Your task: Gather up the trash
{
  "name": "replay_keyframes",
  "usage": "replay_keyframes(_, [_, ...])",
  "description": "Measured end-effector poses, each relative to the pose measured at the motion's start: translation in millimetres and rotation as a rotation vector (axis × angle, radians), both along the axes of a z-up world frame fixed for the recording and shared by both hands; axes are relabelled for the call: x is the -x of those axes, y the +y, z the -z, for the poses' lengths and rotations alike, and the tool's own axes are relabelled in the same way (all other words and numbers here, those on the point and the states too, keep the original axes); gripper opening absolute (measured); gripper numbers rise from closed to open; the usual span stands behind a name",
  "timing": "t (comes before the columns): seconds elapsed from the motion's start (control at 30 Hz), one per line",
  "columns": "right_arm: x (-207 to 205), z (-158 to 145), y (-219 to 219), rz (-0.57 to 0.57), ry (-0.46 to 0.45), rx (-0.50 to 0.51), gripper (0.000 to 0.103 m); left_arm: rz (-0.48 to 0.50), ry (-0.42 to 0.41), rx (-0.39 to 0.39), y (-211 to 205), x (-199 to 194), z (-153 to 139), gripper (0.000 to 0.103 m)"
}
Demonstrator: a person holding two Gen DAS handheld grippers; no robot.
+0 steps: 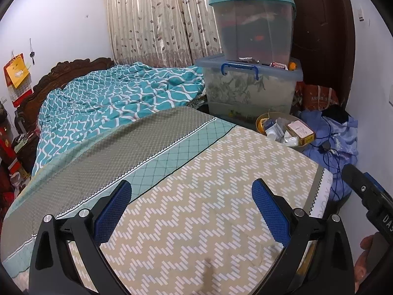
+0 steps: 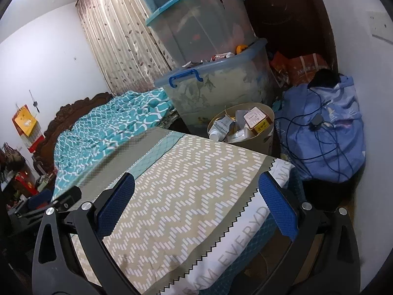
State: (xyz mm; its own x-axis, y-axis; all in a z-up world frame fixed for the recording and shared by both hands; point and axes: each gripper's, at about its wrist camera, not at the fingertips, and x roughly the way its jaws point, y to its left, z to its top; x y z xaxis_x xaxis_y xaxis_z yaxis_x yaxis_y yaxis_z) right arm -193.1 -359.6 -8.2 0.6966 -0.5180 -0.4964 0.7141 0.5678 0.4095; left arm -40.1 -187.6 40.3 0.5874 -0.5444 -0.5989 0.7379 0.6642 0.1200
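Both tools hang over the foot of a bed covered by a patterned sheet of beige-and-white zigzag, teal lattice and grey bands (image 1: 196, 196) (image 2: 176, 179), and neither holds anything. The left tool (image 1: 191, 211), black-framed with blue textured pads, has its fingers spread wide apart, with only the zigzag fabric showing between them. The right tool (image 2: 196, 206), of the same make, is likewise spread wide, one pad over the zigzag cloth and the other over the sheet's white, lettered border at the bed's corner. In the left wrist view part of the right tool shows at the right edge, and the left tool's tip shows at the left of the right wrist view. The trash is gathered in a round beige wastebasket (image 1: 260, 120) (image 2: 267, 132) that stands on the floor just beyond the far corner of the bed: a yellow-and-white carton (image 1: 301, 132) (image 2: 258, 119), white bottles and crumpled packets fill it to the rim. Behind the basket rise stacked translucent plastic storage bins with blue lids and handles (image 1: 250, 91) (image 2: 221, 83). Just beside the basket, against the wall, sits a blue cloth bundle with dark cables draped over it (image 1: 343, 140) (image 2: 326, 135). A rumpled teal-and-white quilt (image 1: 118, 98) (image 2: 115, 123) lies farther up the bed toward a carved dark wooden headboard (image 1: 61, 71) (image 2: 73, 110).
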Motion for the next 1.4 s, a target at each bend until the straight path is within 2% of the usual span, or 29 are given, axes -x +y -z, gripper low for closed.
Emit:
replay_keyframes(0.17, [2.1,-2.9,0.4,0.029,-0.010,0.014,0.100,0.001,0.005,0.003,-0.2,-1.6,-0.1,0.094])
replay_keyframes(0.8, [1.4,-6.5,11.1,0.004,-0.022,0.031,0.100,0.003,-0.033,-0.002,1.3,12.0,-4.2,0.095])
replay_keyframes(1.4, [-3.7,-11.0,26.0,-0.017,-0.009,0.051,0.100,0.009,-0.047,0.042,13.9,15.7,-10.1,0.094])
